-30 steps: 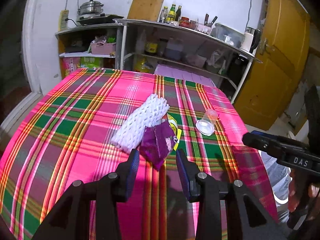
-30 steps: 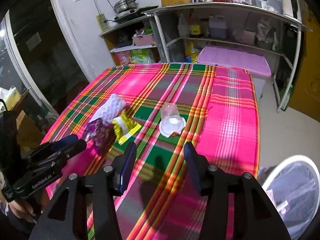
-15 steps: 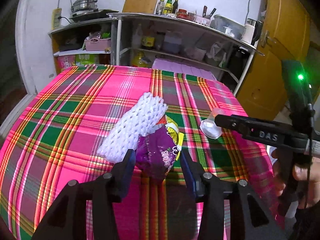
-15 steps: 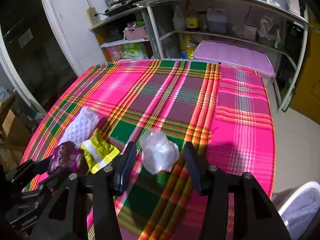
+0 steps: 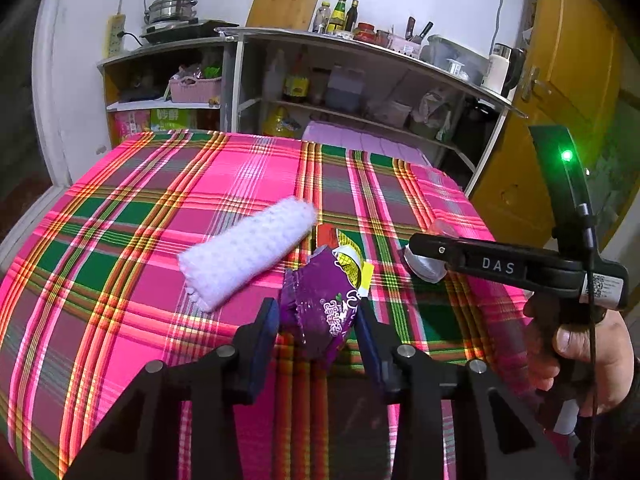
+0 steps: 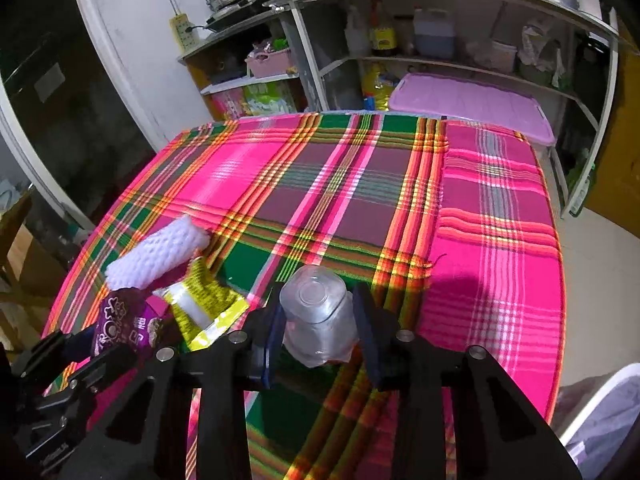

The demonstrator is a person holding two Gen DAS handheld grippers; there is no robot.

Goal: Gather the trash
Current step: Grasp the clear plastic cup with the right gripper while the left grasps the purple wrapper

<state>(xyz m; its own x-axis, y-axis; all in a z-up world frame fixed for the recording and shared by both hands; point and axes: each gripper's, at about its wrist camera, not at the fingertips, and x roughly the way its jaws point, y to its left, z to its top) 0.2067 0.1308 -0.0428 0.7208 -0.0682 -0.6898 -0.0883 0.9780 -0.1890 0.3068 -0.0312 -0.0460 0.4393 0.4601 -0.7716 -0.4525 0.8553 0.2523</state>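
Note:
On the plaid tablecloth [image 5: 120, 264] lie a white foam net sleeve [image 5: 248, 252], a purple snack wrapper [image 5: 320, 308], a yellow wrapper [image 5: 352, 264] and a clear plastic cup [image 6: 318, 320] on its side. My left gripper [image 5: 316, 324] is open, its jaws on either side of the purple wrapper. My right gripper [image 6: 318, 322] is open, its jaws on either side of the cup. In the right wrist view the foam sleeve [image 6: 160, 252], yellow wrapper [image 6: 204, 308] and purple wrapper [image 6: 124, 324] lie at the left.
A white bin [image 6: 600, 420] with a clear liner stands on the floor beyond the table's right edge. Metal shelves [image 5: 360, 80] with bottles and boxes stand behind the table. A yellow door [image 5: 560, 80] is at the right.
Both grippers moved forward and down. The purple wrapper now sits between my left jaws and the cup between my right jaws; both jaws have narrowed slightly.

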